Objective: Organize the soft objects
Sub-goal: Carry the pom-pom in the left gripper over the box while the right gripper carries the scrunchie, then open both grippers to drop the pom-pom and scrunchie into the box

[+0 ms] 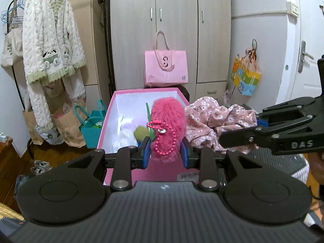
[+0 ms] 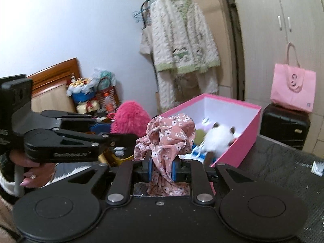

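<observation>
fingers (image 1: 144,151) of our left gripper (image 1: 165,151) clamp the pink furry toy (image 1: 168,121) before the pink box (image 1: 121,101); our right gripper (image 2: 161,169) pinches the floral cloth (image 2: 168,137), "das" readable on its arm.

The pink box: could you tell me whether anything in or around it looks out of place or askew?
Nothing looks spilled or damaged. The pink box holds a white plush toy lying loosely among other soft items. The floral cloth hangs bunched from the right tool, not yet folded.
</observation>
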The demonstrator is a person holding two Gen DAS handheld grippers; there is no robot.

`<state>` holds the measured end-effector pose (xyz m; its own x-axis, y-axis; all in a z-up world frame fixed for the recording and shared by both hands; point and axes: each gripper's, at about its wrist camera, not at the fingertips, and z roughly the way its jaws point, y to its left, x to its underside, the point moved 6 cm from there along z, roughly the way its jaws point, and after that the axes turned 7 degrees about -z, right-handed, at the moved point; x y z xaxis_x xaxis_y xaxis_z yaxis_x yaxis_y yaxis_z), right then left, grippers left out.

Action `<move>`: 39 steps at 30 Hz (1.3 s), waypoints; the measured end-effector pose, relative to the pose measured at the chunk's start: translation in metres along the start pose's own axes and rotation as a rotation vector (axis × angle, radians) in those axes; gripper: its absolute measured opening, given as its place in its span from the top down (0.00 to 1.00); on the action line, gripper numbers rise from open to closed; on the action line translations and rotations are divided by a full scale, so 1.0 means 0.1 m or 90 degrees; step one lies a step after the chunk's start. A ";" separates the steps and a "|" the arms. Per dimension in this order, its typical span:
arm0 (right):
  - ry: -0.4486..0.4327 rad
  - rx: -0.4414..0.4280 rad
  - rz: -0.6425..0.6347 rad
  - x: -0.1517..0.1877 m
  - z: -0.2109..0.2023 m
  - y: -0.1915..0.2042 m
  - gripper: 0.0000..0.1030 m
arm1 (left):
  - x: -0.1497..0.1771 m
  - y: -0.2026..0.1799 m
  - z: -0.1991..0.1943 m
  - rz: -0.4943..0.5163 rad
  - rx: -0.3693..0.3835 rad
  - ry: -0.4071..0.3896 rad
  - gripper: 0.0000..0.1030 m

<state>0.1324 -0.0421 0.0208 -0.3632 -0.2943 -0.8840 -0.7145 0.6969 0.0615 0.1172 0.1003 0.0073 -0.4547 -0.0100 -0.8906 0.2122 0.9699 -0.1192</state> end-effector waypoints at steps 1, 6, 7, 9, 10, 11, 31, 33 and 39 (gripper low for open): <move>-0.002 0.012 0.000 -0.03 0.03 -0.03 0.78 | -0.04 0.01 0.04 -0.002 0.005 0.001 0.71; 0.001 0.052 0.006 -0.20 0.19 -0.25 0.78 | -0.23 0.13 0.33 -0.013 0.007 0.004 0.71; 0.002 0.057 0.007 -0.22 0.22 -0.29 0.78 | -0.26 0.15 0.39 -0.011 -0.001 0.005 0.71; 0.004 0.074 -0.001 -0.27 0.30 -0.36 0.78 | -0.31 0.22 0.52 -0.014 -0.010 0.010 0.71; 0.002 0.085 -0.007 -0.30 0.34 -0.40 0.78 | -0.34 0.27 0.61 -0.023 -0.014 0.016 0.71; -0.001 0.098 -0.011 -0.33 0.38 -0.45 0.78 | -0.37 0.31 0.68 -0.030 -0.017 0.021 0.71; 0.072 0.139 -0.030 -0.52 1.56 -1.13 0.66 | -0.65 0.71 1.79 -0.105 -0.070 0.088 0.38; 0.076 0.147 -0.024 -0.50 1.59 -1.17 0.56 | -0.64 0.72 1.73 -0.103 -0.064 0.084 0.36; 0.055 0.177 -0.040 -0.50 1.35 -1.11 0.49 | -0.59 0.69 1.48 -0.088 -0.049 0.077 0.32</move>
<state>0.3100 -0.0164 -0.0046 -0.3811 -0.3892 -0.8386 -0.5503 0.8244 -0.1325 0.2862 0.1320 -0.0132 -0.5760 -0.1194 -0.8087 0.0766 0.9770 -0.1988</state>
